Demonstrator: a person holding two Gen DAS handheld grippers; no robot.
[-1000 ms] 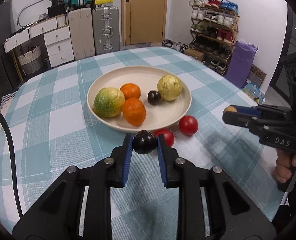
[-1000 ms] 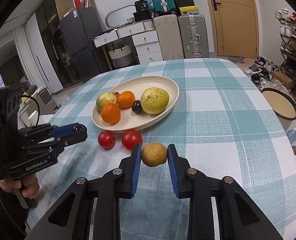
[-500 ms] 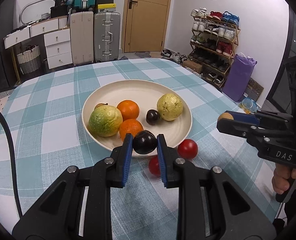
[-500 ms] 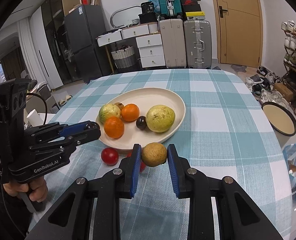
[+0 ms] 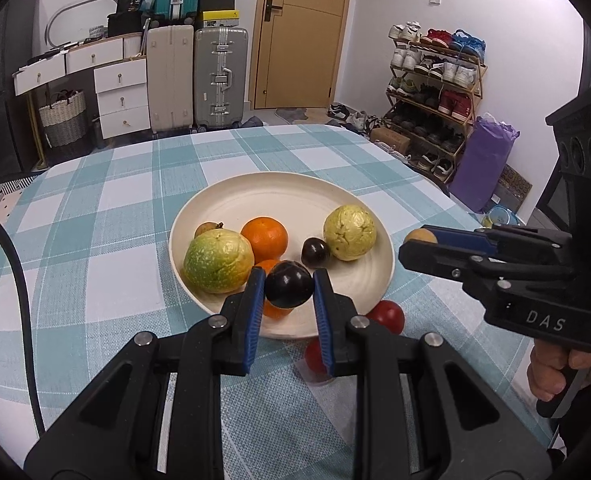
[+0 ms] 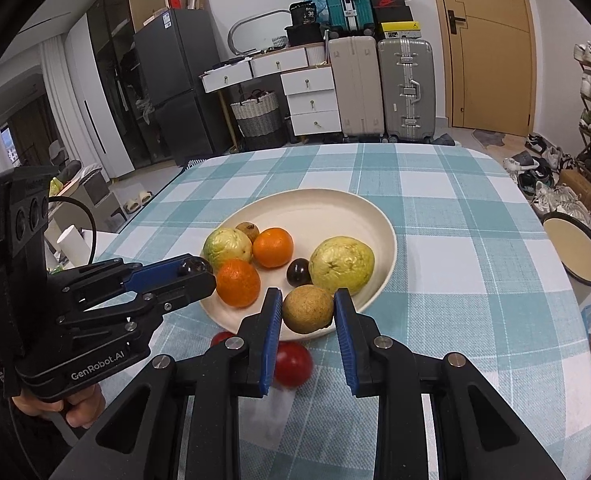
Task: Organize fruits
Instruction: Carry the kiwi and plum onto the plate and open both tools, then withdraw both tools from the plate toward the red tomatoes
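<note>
My left gripper (image 5: 288, 285) is shut on a dark plum (image 5: 288, 284) and holds it over the near rim of the cream plate (image 5: 295, 196). My right gripper (image 6: 307, 309) is shut on a brown round fruit (image 6: 307, 309) above the plate's near edge (image 6: 231, 322). The plate holds a green-yellow guava (image 5: 217, 261), two oranges (image 5: 264, 239), another dark plum (image 5: 315, 252), a yellow guava (image 5: 349, 232) and a small brown fruit (image 5: 207, 228). Two red tomatoes (image 5: 386, 316) (image 6: 291, 363) lie on the cloth in front of the plate.
The table wears a teal and white check cloth (image 5: 95, 240). The right gripper's body (image 5: 535, 280) shows at the right of the left wrist view, the left one (image 6: 75, 312) at the left of the right wrist view. Suitcases, drawers and a shoe rack stand beyond.
Both grippers have risen and moved forward with their fruit, from in front of the tomatoes to over the plate's near rim.
</note>
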